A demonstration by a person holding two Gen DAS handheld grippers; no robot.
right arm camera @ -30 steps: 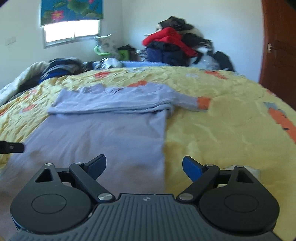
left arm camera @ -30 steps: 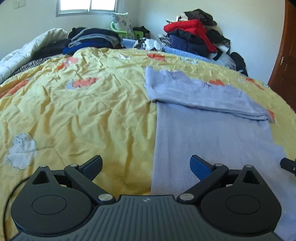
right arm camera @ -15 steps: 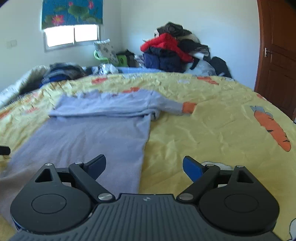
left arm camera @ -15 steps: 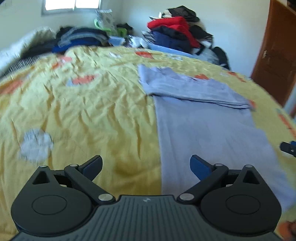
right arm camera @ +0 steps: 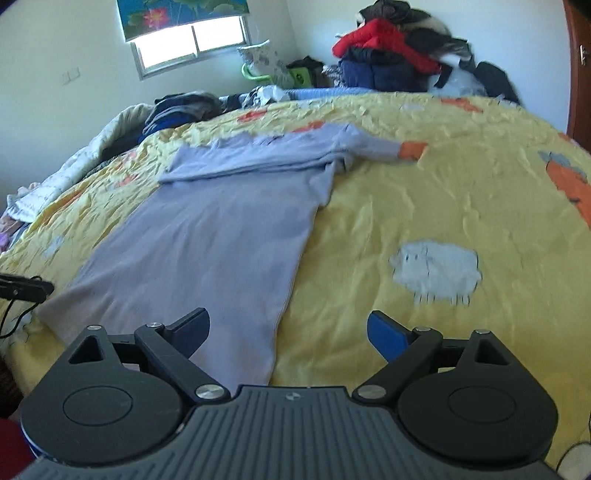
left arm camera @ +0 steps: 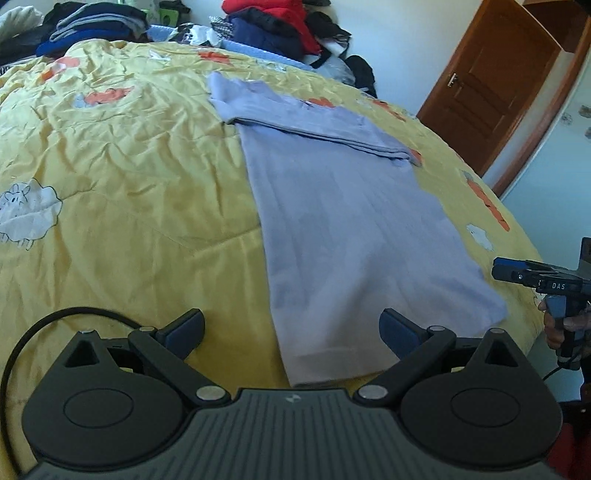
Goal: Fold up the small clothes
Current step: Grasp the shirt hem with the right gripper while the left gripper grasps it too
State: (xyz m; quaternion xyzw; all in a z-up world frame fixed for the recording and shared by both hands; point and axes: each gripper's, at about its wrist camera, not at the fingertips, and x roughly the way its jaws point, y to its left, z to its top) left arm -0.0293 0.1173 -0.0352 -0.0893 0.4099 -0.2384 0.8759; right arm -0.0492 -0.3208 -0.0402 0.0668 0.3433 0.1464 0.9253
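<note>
Left tongs (left arm camera: 291, 325) have pulled back toward the near end of the bed (left arm camera: 110, 177): the lavender garment's (left arm camera: 343, 221) hem, cut off a second ago, now shows whole between the open jaws. View swung to 2 o'clock, bringing in the door (left arm camera: 491, 85). Right tongs (right arm camera: 288, 326) have backed off likewise; the garment's near right corner now lies inside their gap.

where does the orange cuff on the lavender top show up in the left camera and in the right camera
Left wrist view: the orange cuff barely peeks out right of centre, at the right end of the folded sleeves.
Right wrist view: the orange cuff lies in the upper middle, at the tip of the sleeve stretched rightward on the yellow bedspread.
Shared landmark: the red jacket on the far clothes pile.
</note>
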